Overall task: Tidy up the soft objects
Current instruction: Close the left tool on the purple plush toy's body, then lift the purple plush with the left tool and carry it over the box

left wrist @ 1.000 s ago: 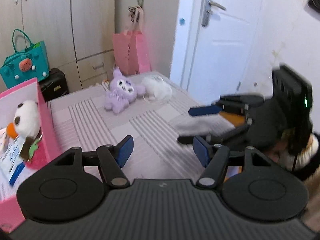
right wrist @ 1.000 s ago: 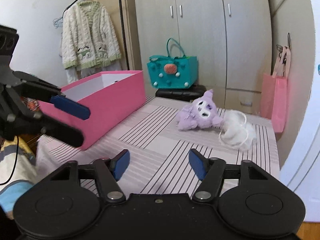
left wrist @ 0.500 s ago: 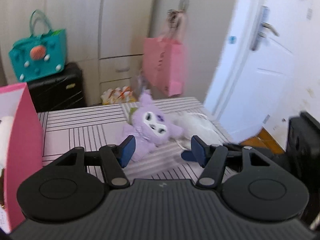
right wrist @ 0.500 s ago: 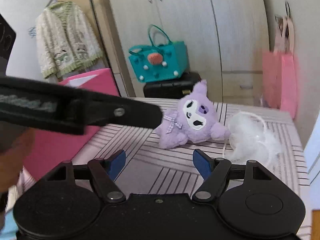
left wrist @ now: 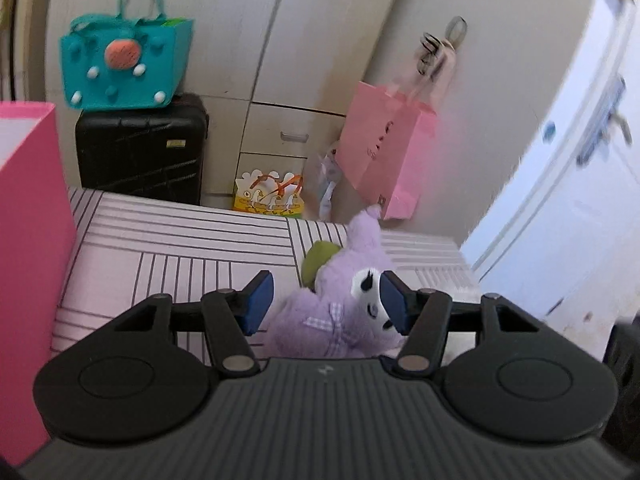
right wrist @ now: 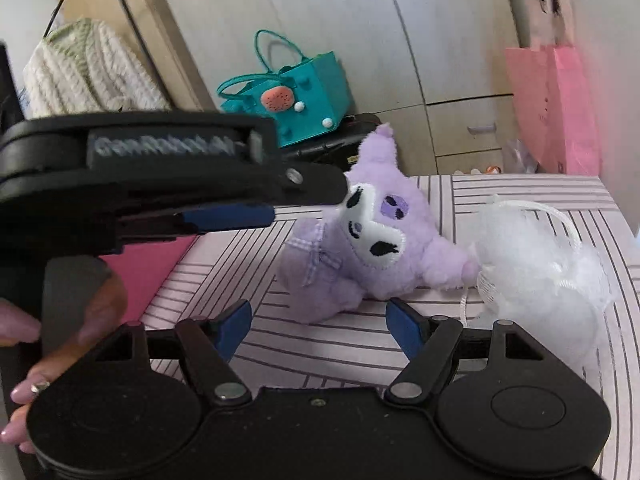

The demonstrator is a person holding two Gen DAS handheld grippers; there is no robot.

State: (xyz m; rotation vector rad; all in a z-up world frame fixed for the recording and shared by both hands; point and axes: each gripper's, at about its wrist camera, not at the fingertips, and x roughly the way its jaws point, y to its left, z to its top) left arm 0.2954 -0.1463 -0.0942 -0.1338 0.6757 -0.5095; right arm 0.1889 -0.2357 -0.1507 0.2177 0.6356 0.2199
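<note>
Left gripper (left wrist: 326, 300), jaws closing, straddles the purple plush (left wrist: 344, 304) on the striped bed (left wrist: 180, 248). Only the right view shows the white puff (right wrist: 536, 276) beside it; right gripper (right wrist: 318, 330) open, empty.

Left tongs (left wrist: 326, 300) jaws closing, angled down; right tongs (right wrist: 318, 326) jaws apart.

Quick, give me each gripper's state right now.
Left gripper: closing around the purple plush, pads not yet pressing.
Right gripper: open, holding nothing.
</note>
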